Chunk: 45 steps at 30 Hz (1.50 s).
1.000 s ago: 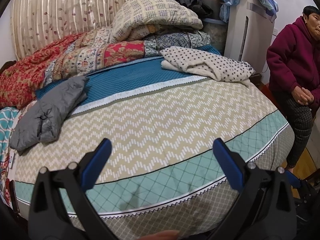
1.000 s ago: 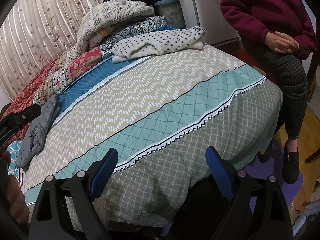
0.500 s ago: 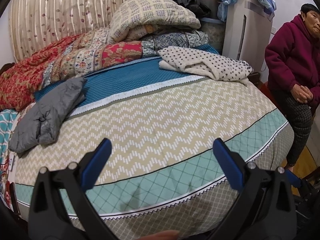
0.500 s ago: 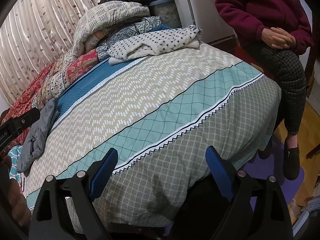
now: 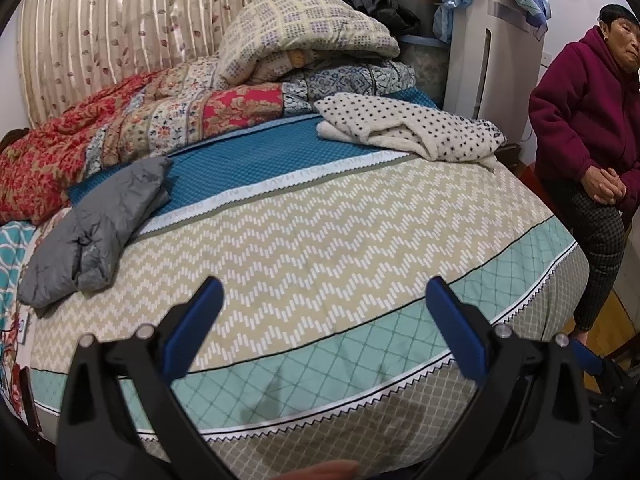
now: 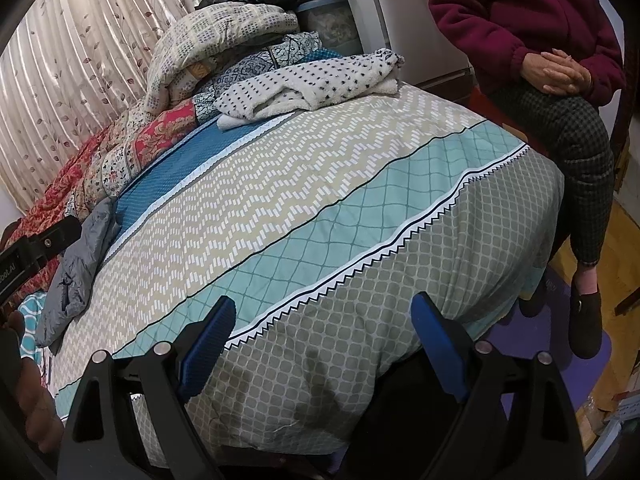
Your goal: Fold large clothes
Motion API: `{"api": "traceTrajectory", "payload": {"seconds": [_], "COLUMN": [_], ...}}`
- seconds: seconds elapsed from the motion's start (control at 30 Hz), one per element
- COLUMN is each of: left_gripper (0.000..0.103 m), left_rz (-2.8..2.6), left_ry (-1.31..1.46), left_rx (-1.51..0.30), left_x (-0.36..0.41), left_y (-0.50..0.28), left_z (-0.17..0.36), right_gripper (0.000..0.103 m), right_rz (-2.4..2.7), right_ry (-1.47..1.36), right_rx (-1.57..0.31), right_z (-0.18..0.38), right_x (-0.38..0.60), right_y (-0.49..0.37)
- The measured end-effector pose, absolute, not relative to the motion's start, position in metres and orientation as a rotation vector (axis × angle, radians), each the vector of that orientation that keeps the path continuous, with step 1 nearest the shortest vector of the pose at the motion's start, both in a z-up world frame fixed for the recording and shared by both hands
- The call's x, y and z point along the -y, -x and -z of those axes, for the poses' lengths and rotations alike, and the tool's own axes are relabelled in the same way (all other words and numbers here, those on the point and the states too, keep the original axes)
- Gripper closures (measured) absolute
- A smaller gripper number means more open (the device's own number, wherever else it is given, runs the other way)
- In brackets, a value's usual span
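Note:
A crumpled grey puffer jacket [image 5: 94, 232] lies at the left side of the bed [image 5: 320, 232]; the right wrist view shows the jacket [image 6: 78, 268] at far left. A white fleece garment with black dots [image 5: 408, 132] lies bunched at the far right of the bed, and it shows as the dotted garment [image 6: 308, 82] near the top. My left gripper [image 5: 324, 300] hangs open over the bed's near edge, holding nothing. My right gripper [image 6: 322, 314] stands open over the bed's near corner, nothing between its blue pads.
Folded quilts [image 5: 172, 128] and a pillow-like bundle [image 5: 304, 36] are piled along the curtain [image 5: 112, 32]. A person in a maroon fleece [image 5: 584, 120] sits at the bed's right side, by a white appliance [image 5: 492, 48]. Wooden floor and a purple mat [image 6: 552, 344] lie to the right.

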<state>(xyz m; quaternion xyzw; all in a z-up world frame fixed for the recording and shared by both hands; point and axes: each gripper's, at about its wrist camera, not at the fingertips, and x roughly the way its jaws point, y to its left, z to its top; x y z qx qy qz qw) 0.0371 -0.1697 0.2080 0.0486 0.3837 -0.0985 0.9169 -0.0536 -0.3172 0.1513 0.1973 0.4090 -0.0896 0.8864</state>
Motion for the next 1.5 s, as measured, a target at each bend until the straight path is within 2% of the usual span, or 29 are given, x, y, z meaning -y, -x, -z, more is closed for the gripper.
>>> {"api": "traceTrajectory", "payload": {"seconds": [0.4, 1.5], "left_gripper": [0.006, 0.006], "left_rz": [0.241, 0.188], "left_ry": [-0.085, -0.061], "left_rx": [-0.732, -0.754], "left_x": [0.187, 0.153], "left_y": [-0.04, -0.036], "left_z": [-0.217, -0.207], "right_gripper": [0.022, 0.022], "right_rz": [0.227, 0.145], "right_ry": [-0.412, -0.351], "right_rx": [-0.778, -0.862], "right_z": [-0.154, -0.149], "right_x": [0.335, 0.307], "right_y": [0.061, 0.053]}}
